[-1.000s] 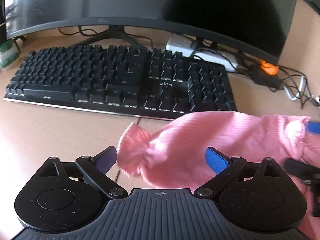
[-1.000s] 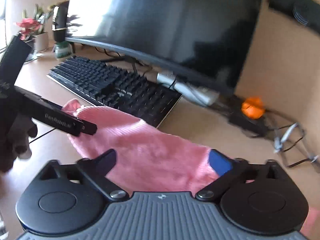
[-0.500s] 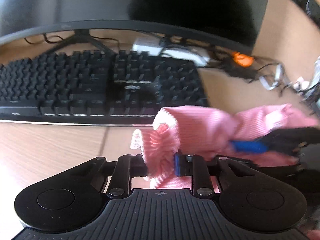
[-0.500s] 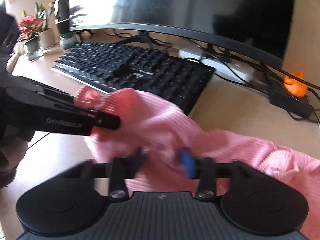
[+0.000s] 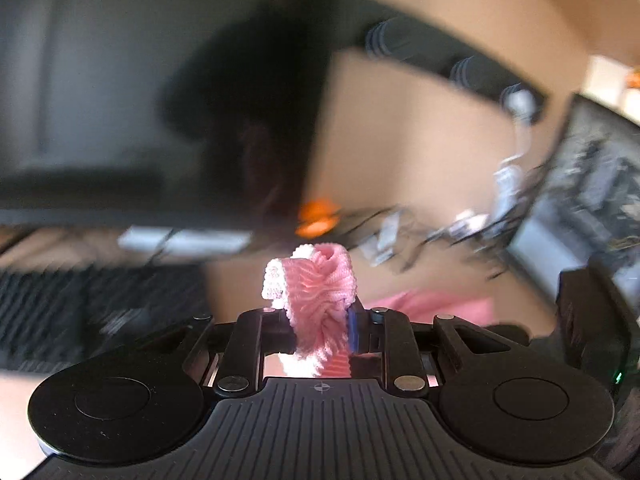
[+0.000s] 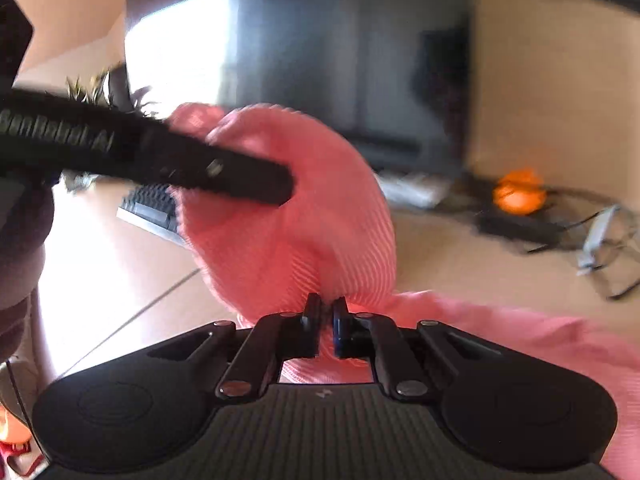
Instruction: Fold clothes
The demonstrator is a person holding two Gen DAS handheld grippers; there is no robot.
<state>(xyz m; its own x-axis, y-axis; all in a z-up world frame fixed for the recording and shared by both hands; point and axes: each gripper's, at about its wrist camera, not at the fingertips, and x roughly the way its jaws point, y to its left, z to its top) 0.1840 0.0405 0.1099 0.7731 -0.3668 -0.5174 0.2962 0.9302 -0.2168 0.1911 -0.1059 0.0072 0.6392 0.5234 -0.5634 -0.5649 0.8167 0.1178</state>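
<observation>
A pink ribbed knit garment point(image 6: 304, 220) hangs lifted above the desk between both grippers. In the left wrist view its bunched cuff point(image 5: 316, 280) sticks up from my left gripper point(image 5: 320, 332), whose pads are shut on it. My right gripper point(image 6: 326, 320) pinches a fold of the same garment lower down, its jaws closing the last bit onto the fabric. The left gripper's black fingers point(image 6: 200, 164) cross the right wrist view from the left, against the top of the cloth. More pink fabric point(image 6: 520, 340) trails to the right over the desk. Both views are motion-blurred.
A dark curved monitor point(image 6: 320, 60) stands behind, with a black keyboard point(image 5: 80, 300) in front of it. A white power strip point(image 5: 184, 240), an orange object point(image 6: 518, 192) and tangled cables point(image 6: 600, 240) lie at the back right of the wooden desk point(image 6: 460, 256). A person's sleeve is at far left.
Both grippers, open around the flat garment a second ago, have shut on it. The left one rose and swung right, lifting the cuff; the cloth now hangs off the desk.
</observation>
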